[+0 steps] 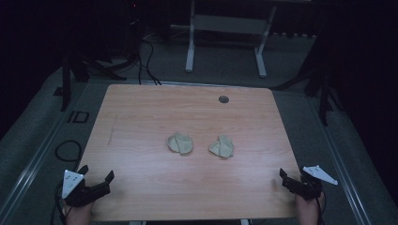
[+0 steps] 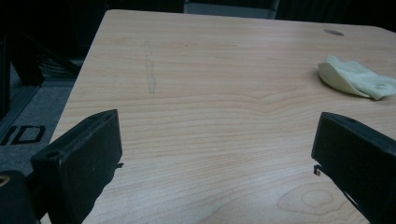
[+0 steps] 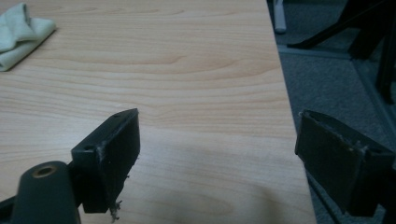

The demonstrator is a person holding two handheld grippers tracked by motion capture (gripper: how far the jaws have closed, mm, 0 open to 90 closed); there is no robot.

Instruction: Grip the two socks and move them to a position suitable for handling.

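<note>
Grippers wide apart at the near corners, two cloths mid-table

Wooden table (image 1: 141, 112) seen from above, dimly lit, with two crumpled pale cloths lying near its middle, close together but not touching: the left cloth (image 1: 180, 143) and the right cloth (image 1: 222, 146). The left gripper (image 1: 97, 174) sits at the near left corner, the right gripper (image 1: 283, 176) at the near right corner, each held by a hand coming in over the near edge. Both stand well apart from the cloths.

From the left gripper view, its two black jaws are spread wide with only bare wood between them, and the left cloth (image 2: 357, 77) lies ahead toward the right edge of the picture. A faint dark streak (image 2: 149, 70) marks the wood toward the table's left edge, clearer here than from above.

From the right gripper view, those jaws are also spread wide and hold nothing; one hangs past the table's right edge over grey carpet (image 3: 327, 79). The right cloth (image 3: 21, 35) shows at the upper left.

A small round cable hole (image 1: 223, 99) sits near the far edge. Beyond it stands a white desk frame (image 1: 225, 42). Nothing lies between grippers and cloths.
</note>
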